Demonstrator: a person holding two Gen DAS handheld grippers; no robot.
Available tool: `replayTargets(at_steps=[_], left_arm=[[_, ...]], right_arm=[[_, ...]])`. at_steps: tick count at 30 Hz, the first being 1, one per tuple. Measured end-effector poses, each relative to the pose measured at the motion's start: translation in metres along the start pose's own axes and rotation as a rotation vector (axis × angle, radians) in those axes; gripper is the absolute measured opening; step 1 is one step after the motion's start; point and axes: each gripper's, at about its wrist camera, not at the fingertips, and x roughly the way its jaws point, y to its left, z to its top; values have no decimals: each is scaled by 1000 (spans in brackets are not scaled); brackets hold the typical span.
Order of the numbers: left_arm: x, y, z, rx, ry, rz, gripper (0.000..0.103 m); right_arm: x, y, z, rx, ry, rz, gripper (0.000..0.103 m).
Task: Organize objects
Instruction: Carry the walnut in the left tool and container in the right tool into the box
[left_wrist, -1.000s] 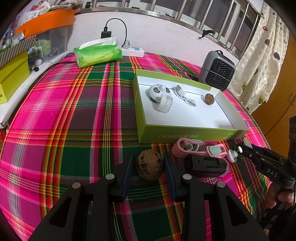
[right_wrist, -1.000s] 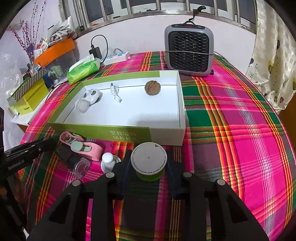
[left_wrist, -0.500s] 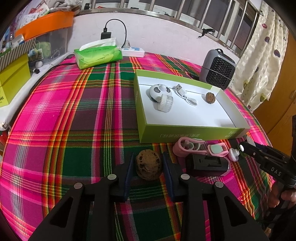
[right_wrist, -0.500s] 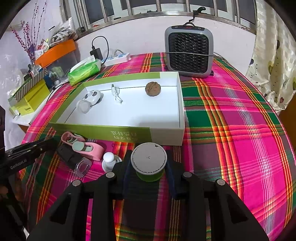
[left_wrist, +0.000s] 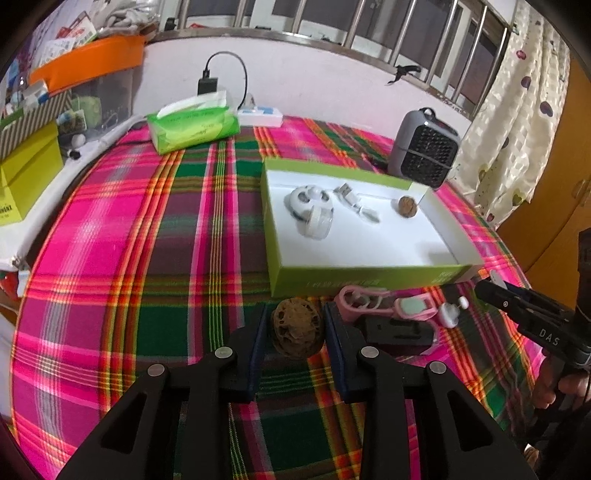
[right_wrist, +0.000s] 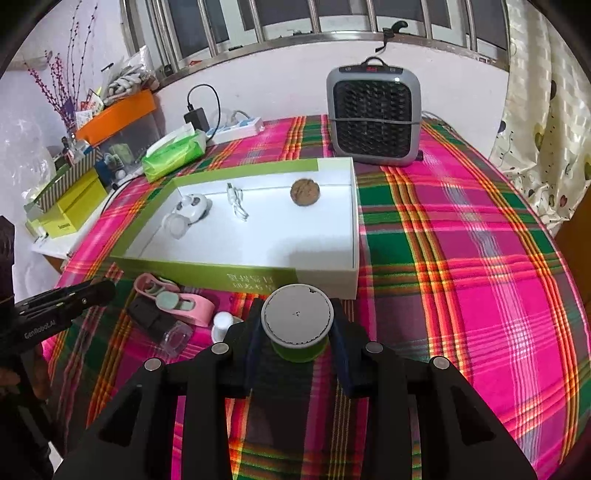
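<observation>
A brown wrinkled walnut (left_wrist: 297, 328) sits between the pads of my left gripper (left_wrist: 295, 314), which is shut on it just above the plaid cloth. In front of it stands the green-walled white box (left_wrist: 369, 277), holding a second walnut (left_wrist: 407, 205), a white cable (left_wrist: 356, 205), a white round gadget (left_wrist: 306, 199) and a clear tape roll (left_wrist: 319, 223). My right gripper (right_wrist: 297, 314) is shut on a green spool with a grey-white top (right_wrist: 297, 319), close to the box's near wall (right_wrist: 207, 273). The left gripper's tip (right_wrist: 74, 299) shows at the left of the right wrist view.
A pink clip-like tool (left_wrist: 373, 301), a black block (left_wrist: 395, 328) and a small white cap (left_wrist: 450, 317) lie on the cloth between the grippers. A grey heater (right_wrist: 375, 118) stands behind the box. A green tissue pack (left_wrist: 192, 127) and power strip (left_wrist: 260, 116) sit at the back.
My left gripper's jaws have closed in onto the walnut. The right gripper keeps its hold on the spool and has stayed in place.
</observation>
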Motion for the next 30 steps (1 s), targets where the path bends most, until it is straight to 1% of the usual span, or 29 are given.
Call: replayTargets(at_steps=[7,13,15,20,24,30], left_arm=[[-8,-15,17,45,-27,-22,28],[-2,-26,34,64,-31,-51,28],[1,-31,39,77,-32,-48,28],[14,-40,51,96,-19,-67,28],[28,-42,60,101,-9,-59,28],[44,-45,71,111,1,-61,28]], right_arm=[[-11,-4,13,8,-25,45,35],[-12,-3,27,3,-40,71,35],[-10,-1,34,-8,-44,79,35],[2,0,54,-16,-38,116,35],[16,3,70,-28,-27,148,35],[37,8,87,-48,-8,159,35]])
